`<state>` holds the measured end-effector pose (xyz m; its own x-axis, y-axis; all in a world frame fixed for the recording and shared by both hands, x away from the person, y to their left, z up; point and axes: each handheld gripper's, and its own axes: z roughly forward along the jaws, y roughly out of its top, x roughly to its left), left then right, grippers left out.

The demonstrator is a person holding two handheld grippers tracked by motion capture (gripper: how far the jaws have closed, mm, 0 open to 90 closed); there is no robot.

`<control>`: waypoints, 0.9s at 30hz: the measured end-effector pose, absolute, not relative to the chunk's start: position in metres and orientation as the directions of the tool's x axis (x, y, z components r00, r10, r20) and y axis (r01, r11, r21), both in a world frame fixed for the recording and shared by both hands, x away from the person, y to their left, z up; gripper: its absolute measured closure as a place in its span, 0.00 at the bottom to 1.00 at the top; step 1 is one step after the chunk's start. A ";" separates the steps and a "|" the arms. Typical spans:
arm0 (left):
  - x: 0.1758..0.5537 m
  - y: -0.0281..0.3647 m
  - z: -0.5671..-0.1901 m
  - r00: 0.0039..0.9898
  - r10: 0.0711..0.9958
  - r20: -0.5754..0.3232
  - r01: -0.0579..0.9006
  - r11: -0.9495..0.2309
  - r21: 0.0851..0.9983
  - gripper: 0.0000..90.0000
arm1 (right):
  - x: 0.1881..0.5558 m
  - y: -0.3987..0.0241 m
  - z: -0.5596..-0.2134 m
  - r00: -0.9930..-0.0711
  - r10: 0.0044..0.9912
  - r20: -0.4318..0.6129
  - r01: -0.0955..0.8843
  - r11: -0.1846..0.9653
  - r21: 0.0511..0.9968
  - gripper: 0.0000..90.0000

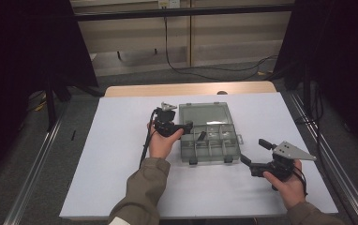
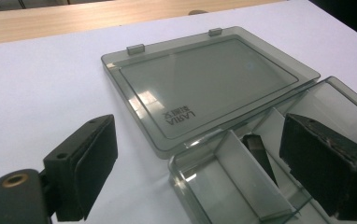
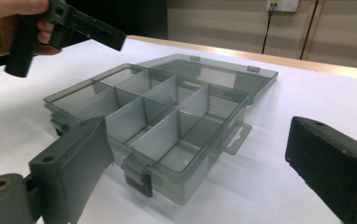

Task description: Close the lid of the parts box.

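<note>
Right gripper fingers wide, empty, waiting beside organiser box on counter; left gripper fingers spread, empty, straddling box corner, lid beyond lying flat open.

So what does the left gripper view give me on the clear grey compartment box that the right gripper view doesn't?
Left gripper view: mirrored LARIA lettering on the flat-lying lid, and a small dark piece in one compartment. Right gripper view: the whole grid of dividers, the dark front latch, and the left gripper held in a hand above the box's edge. Both: the clear grey compartment box open, lid laid flat behind it, on the white table.
</note>
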<state>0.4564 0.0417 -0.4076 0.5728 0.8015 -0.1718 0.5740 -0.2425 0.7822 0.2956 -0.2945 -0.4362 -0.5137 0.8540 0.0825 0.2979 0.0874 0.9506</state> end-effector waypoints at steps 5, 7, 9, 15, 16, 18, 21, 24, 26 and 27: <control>0.459 0.046 -0.410 0.567 0.807 -0.164 0.575 -0.245 0.780 0.13 | 0.306 -0.295 -0.435 -0.485 0.870 0.088 0.327 0.087 0.941 0.06; 0.461 0.048 -0.410 0.559 0.813 -0.163 0.577 -0.240 0.781 0.13 | 0.310 -0.295 -0.434 -0.470 0.877 0.096 0.338 0.078 0.938 0.06; 0.462 0.050 -0.411 0.556 0.816 -0.159 0.573 -0.238 0.784 0.13 | 0.315 -0.293 -0.431 -0.463 0.881 0.097 0.340 0.076 0.937 0.06; 0.463 0.054 -0.411 0.555 0.817 -0.154 0.575 -0.243 0.781 0.13 | 0.331 -0.289 -0.427 -0.449 0.889 0.086 0.360 0.092 0.928 0.07; 0.463 0.054 -0.411 0.554 0.818 -0.157 0.575 -0.239 0.782 0.13 | 0.333 -0.289 -0.427 -0.446 0.891 0.084 0.361 0.093 0.928 0.07; 0.464 0.055 -0.412 0.545 0.823 -0.160 0.579 -0.231 0.782 0.13 | 0.338 -0.289 -0.428 -0.439 0.895 0.087 0.364 0.089 0.927 0.08; 0.467 0.060 -0.413 0.540 0.827 -0.156 0.583 -0.233 0.778 0.13 | 0.344 -0.290 -0.429 -0.424 0.902 0.078 0.379 0.099 0.920 0.08; 0.468 0.062 -0.414 0.531 0.833 -0.159 0.584 -0.224 0.780 0.13 | 0.351 -0.291 -0.427 -0.413 0.908 0.074 0.388 0.101 0.916 0.08; 0.470 0.062 -0.415 0.532 0.832 -0.158 0.583 -0.224 0.781 0.13 | 0.356 -0.291 -0.427 -0.405 0.911 0.083 0.399 0.095 0.912 0.08; 0.471 0.062 -0.416 0.524 0.836 -0.164 0.583 -0.212 0.784 0.13 | 0.358 -0.291 -0.427 -0.404 0.911 0.079 0.406 0.101 0.908 0.08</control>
